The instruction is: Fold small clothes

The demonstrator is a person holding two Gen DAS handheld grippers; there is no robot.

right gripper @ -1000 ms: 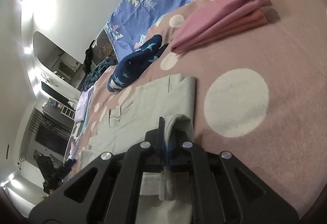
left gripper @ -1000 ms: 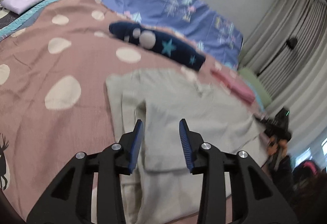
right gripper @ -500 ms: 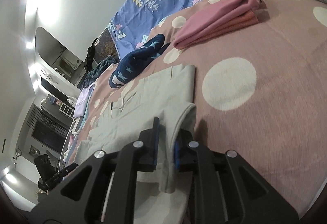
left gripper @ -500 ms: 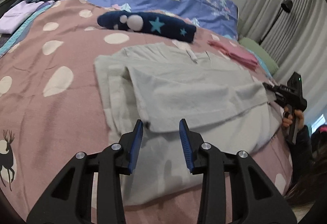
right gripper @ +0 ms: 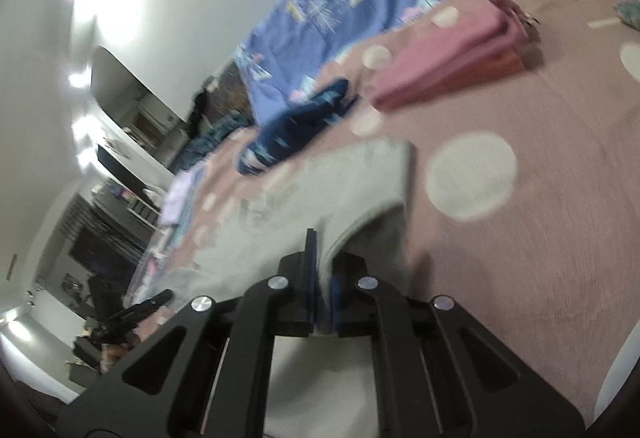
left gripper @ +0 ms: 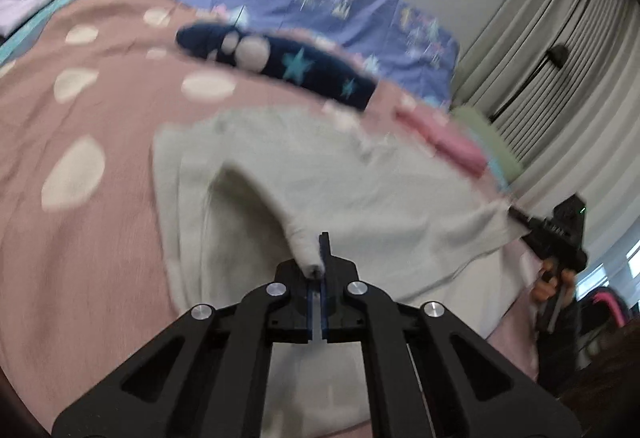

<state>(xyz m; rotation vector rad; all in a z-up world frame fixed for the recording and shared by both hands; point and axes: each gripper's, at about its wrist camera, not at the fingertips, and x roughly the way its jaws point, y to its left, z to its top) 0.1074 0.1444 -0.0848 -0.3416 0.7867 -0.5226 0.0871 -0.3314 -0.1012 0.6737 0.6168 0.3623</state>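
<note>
Left tongs [left gripper: 319,270] just closed onto the grey garment [left gripper: 360,174].
I keep right tongs [right gripper: 322,278] pinching its corner at frame right, lifting one edge evenly.

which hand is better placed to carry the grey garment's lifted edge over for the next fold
Neither alone: the left gripper and right gripper each pinch a corner of the grey garment, so both should carry it together.

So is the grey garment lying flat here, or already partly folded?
Partly folded. One edge of the grey garment is lifted over the rest, pinched at each end by the left gripper and right gripper, jaws shut.
</note>
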